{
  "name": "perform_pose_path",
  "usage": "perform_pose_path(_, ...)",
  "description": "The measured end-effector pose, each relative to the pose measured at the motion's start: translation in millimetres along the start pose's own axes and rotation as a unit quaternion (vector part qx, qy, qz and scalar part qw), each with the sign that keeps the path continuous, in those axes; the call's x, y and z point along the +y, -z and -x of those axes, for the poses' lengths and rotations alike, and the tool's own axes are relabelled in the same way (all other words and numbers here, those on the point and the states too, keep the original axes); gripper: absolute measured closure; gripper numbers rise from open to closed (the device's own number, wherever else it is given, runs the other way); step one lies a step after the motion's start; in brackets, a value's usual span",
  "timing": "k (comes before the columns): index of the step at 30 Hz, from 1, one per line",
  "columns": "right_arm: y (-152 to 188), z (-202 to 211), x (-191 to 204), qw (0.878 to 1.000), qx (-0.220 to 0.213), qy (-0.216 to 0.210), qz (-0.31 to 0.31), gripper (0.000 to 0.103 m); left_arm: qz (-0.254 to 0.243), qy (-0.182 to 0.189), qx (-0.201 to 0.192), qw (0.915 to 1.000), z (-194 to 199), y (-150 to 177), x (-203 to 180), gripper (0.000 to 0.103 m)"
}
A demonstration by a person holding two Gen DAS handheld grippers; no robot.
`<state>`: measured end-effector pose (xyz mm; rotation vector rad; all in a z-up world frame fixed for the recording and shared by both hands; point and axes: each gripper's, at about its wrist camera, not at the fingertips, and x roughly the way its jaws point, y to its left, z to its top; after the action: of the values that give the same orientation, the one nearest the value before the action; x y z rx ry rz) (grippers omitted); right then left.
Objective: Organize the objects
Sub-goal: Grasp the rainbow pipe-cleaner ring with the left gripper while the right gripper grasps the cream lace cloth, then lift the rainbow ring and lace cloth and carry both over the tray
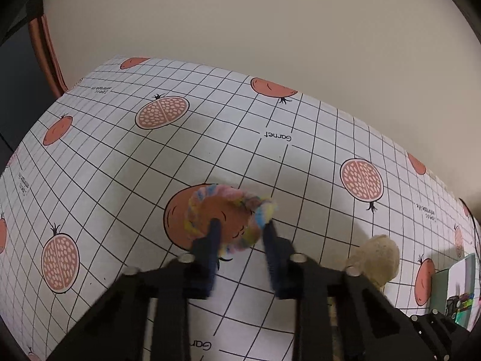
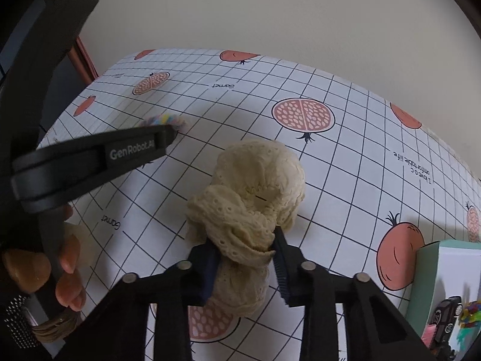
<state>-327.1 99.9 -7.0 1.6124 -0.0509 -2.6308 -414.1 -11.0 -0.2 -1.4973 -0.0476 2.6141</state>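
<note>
**Open tabletop ahead, clutter at right**

The tabletop (image 2: pixel 345 180) lies bare toward the wall. A pastel scrunchie (image 1: pixel 222 219) and cream scrunchie (image 2: pixel 249 198) sit in the near middle. A teal box (image 2: pixel 445 273) blocks the right edge; the left gripper (image 2: pixel 173 134) crosses the left side.

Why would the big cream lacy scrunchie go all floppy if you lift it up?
The cream scrunchie is gathered eyelet fabric, already bunching between the right gripper fingers, so it would probably sag. It looks light and soft, unlikely to roll or break.

Plain beige wall (image 1: pixel 270 24) behind pomegranate-print tablecloth (image 1: pixel 315 138)
</note>
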Motion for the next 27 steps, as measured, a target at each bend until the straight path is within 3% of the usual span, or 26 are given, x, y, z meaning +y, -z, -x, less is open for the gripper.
perform_pose_path(5, 2, 3, 0, 1.000, 0.002, -0.001, -0.001, 0.080, -0.018, -0.013, -0.010, 0.9997, 5, 3, -4, 0.093)
perform_pose_path(16, 22, 25, -12, 1.000, 0.001, -0.004, -0.019, 0.082, -0.001, 0.005, -0.010, 0.9999, 28, 15, 2, 0.095)
perform_pose_path(27, 59, 80, -27, 1.000, -0.009, 0.015, -0.026, 0.082, 0.022, 0.030, -0.001, 0.9993, 65, 58, -12, 0.096)
